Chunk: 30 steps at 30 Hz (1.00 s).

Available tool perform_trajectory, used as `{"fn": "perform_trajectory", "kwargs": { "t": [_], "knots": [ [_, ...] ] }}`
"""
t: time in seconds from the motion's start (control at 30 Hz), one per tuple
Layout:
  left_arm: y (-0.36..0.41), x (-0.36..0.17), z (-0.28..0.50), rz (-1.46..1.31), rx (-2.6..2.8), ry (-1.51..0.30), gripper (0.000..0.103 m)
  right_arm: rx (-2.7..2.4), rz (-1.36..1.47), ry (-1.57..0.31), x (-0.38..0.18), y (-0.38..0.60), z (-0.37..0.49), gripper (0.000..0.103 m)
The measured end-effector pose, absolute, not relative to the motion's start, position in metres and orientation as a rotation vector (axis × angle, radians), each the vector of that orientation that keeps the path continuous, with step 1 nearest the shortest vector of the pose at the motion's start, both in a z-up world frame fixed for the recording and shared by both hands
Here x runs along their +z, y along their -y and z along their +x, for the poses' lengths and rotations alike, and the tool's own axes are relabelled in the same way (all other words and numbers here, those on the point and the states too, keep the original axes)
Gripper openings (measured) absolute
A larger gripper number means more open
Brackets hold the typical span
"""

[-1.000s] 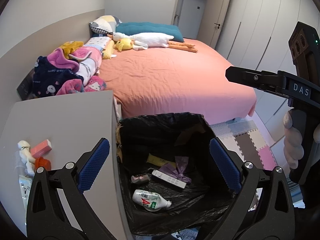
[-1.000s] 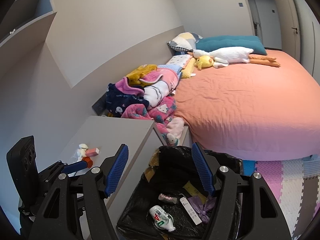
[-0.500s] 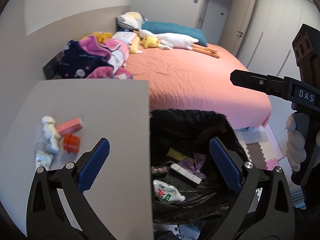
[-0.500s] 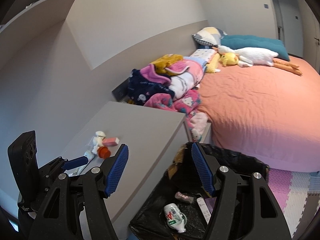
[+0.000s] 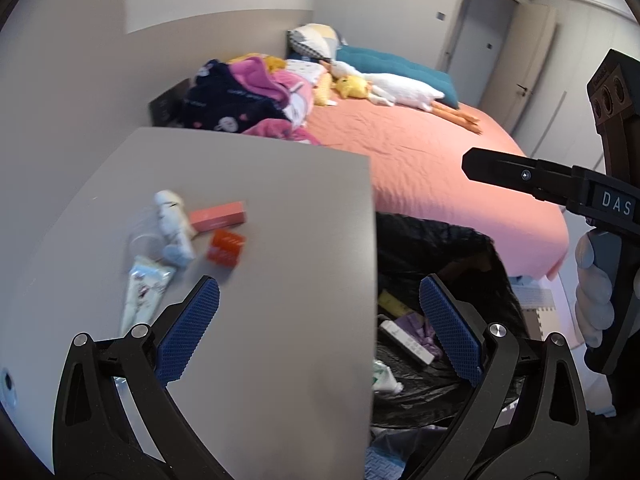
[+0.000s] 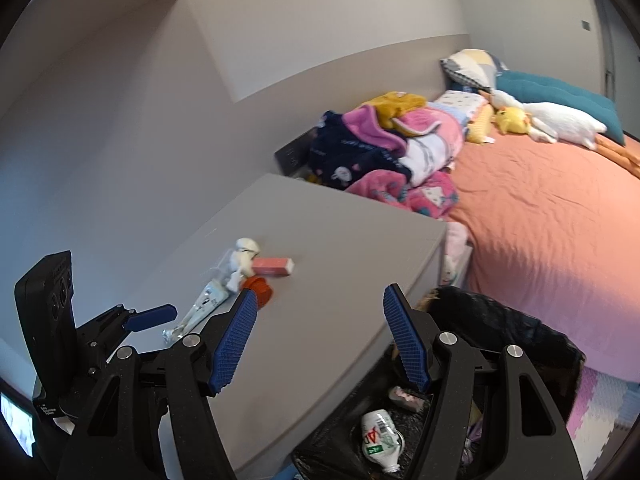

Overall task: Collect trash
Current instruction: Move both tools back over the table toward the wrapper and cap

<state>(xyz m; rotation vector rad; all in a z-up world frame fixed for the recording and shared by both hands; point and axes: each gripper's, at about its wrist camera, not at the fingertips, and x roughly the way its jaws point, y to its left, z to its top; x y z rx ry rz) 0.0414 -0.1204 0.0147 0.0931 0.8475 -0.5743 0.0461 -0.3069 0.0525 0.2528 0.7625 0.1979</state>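
Note:
Trash lies on the grey tabletop: a pink box, an orange-red cap-like piece, a crumpled white wad and a pale wrapper. The same pile shows in the right wrist view: pink box, orange piece, wrapper. A black-lined bin beside the table holds a bottle and other scraps. My left gripper is open and empty above the table's near right edge. My right gripper is open and empty, over the table edge by the bin.
A bed with an orange sheet lies beyond the table and bin, with piled clothes, pillows and a plush goose. Foam floor mats lie at the right. Grey walls stand to the left.
Both grippers have swung left, from over the bin to over the tabletop. The trash pile now sits nearer the middle of both views. Both grippers stay open.

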Motion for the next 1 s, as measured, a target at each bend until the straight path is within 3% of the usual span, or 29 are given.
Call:
{"fn": "perform_trajectory", "kwargs": {
  "t": [0.83, 1.0],
  "knots": [
    [0.025, -0.021, 0.068, 0.034, -0.319, -0.88, 0.096, 0.336, 0.129, -0.847, 0.016, 0.215, 0.099, 0.067],
    [0.014, -0.034, 0.079, 0.015, -0.299, -0.91, 0.085, 0.35, 0.104, -0.869, 0.002, 0.203, 0.111, 0.067]
  ]
}}
